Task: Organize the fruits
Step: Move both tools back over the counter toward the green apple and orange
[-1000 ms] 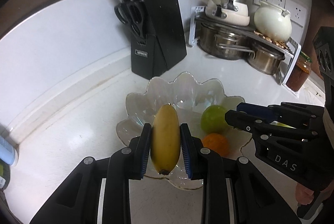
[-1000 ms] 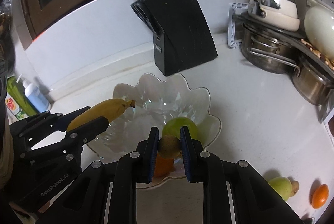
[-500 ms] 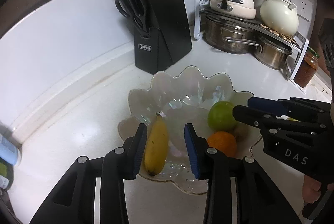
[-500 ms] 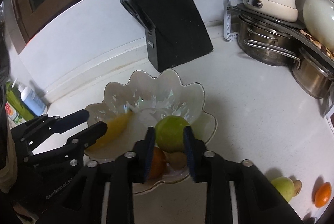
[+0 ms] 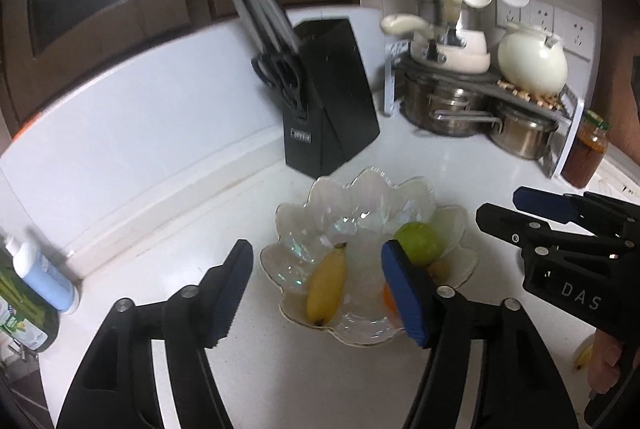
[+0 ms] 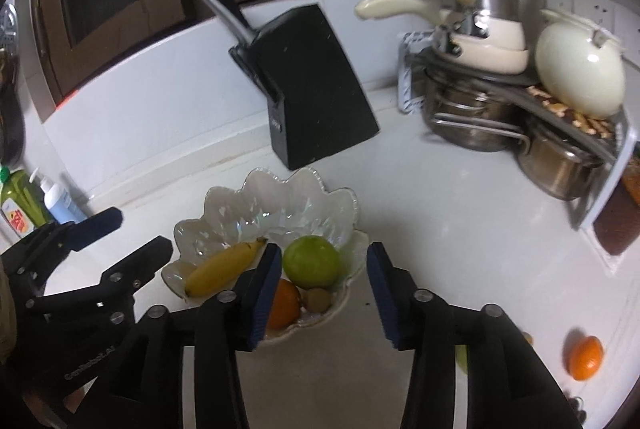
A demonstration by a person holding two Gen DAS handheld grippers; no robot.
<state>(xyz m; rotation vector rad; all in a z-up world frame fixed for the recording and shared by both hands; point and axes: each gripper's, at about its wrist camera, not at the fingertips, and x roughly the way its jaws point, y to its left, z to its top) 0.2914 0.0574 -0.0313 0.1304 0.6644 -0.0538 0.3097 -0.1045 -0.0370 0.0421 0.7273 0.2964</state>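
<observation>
A scalloped glass bowl [image 5: 372, 189] [image 6: 280, 189] stands on the white counter. In it lie a banana [image 5: 327, 283] [image 6: 224, 267], a green round fruit [image 5: 417, 243] [image 6: 311, 261], an orange [image 6: 285, 303] and a small brown kiwi [image 6: 318, 299]. My left gripper [image 5: 318, 279] is open and empty, raised above the bowl's near side. My right gripper [image 6: 320, 277] is open and empty, above the bowl's near right part. Another orange [image 6: 585, 357] lies loose on the counter at the right.
A black knife block [image 5: 330, 113] [image 6: 312, 89] stands behind the bowl. A rack with steel pots [image 5: 456, 109] and a cream kettle [image 6: 580, 69] is at the back right, with a jar [image 5: 586, 153] beside it. Bottles [image 5: 44, 281] stand at the left.
My left gripper let go of the banana and my right let go of the kiwi; both now lie in the bowl. Both grippers opened wide and drew back from the bowl.
</observation>
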